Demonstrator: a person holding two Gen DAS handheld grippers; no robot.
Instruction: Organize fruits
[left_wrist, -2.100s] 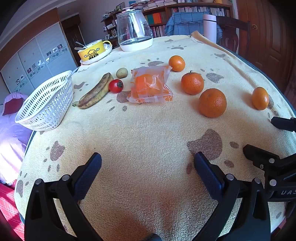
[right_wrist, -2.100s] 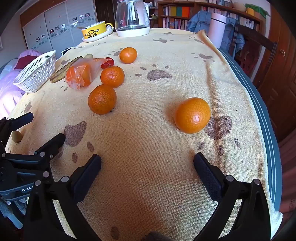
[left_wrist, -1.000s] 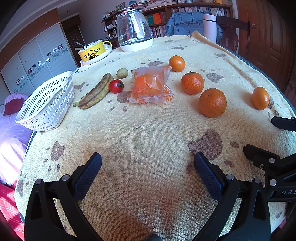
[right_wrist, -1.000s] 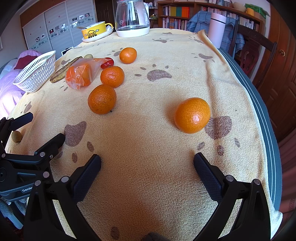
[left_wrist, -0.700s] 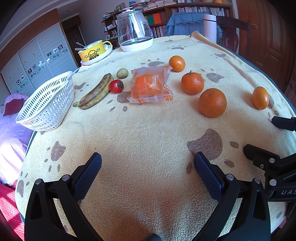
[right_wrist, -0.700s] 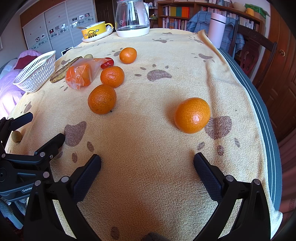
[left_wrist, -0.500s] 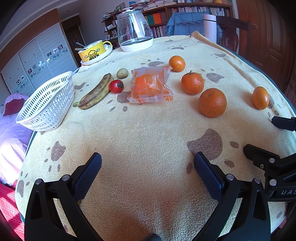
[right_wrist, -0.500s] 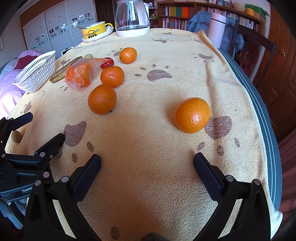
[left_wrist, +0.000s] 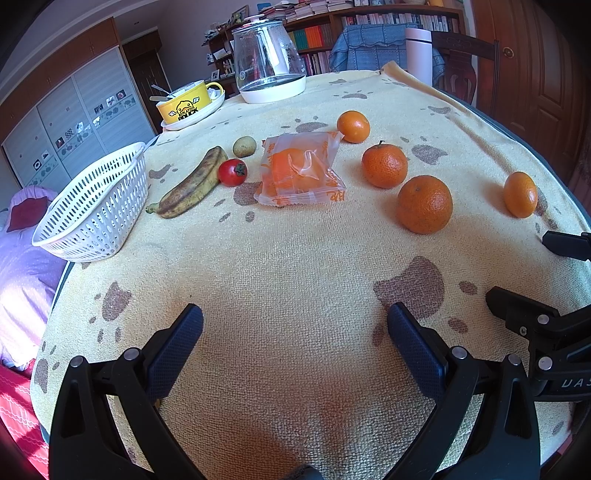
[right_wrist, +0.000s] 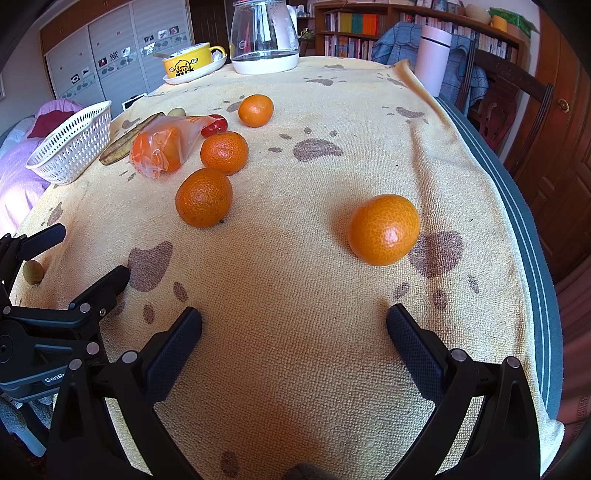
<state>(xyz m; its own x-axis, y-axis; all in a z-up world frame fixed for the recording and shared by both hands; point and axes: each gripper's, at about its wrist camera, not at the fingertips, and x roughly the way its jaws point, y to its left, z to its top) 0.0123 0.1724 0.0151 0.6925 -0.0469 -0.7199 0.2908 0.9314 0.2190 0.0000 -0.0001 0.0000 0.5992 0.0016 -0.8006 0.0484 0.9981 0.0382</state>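
Both tools wait at the near edge of the bench, nothing picked yet: the left tool (left_wrist: 294, 328) gapes wide and empty over bare towel, and the right tool (right_wrist: 294, 330) is spread just as wide, holding nothing, with the nearest mandarin (right_wrist: 383, 229) lying just ahead and a touch to its right. That looks like the opening pick. Done well, the right tool goes in low with one finger on each side of the fruit's widest part and closes gently, since the round, soft-skinned fruit could roll away on the towelling or bruise. The white basket (left_wrist: 94, 206) sits empty at the far left of the bench, well apart from that fruit, so it is a long carry across; the left tool is better placed for the fruit near the basket. Now the count: four oranges loose on the towel, counting the near one, then the big one (left_wrist: 424, 204), the stemmed one (left_wrist: 384, 165) and the small far one (left_wrist: 353, 126); one more orange sealed in a plastic packet (left_wrist: 300, 170); one spotted banana (left_wrist: 192, 183); one red cherry tomato (left_wrist: 232, 172) touching the banana's tip; two small brownish-green fruits, one (left_wrist: 244, 146) beside the banana and another (right_wrist: 32, 271) alone at the near left edge in the right view; one basket
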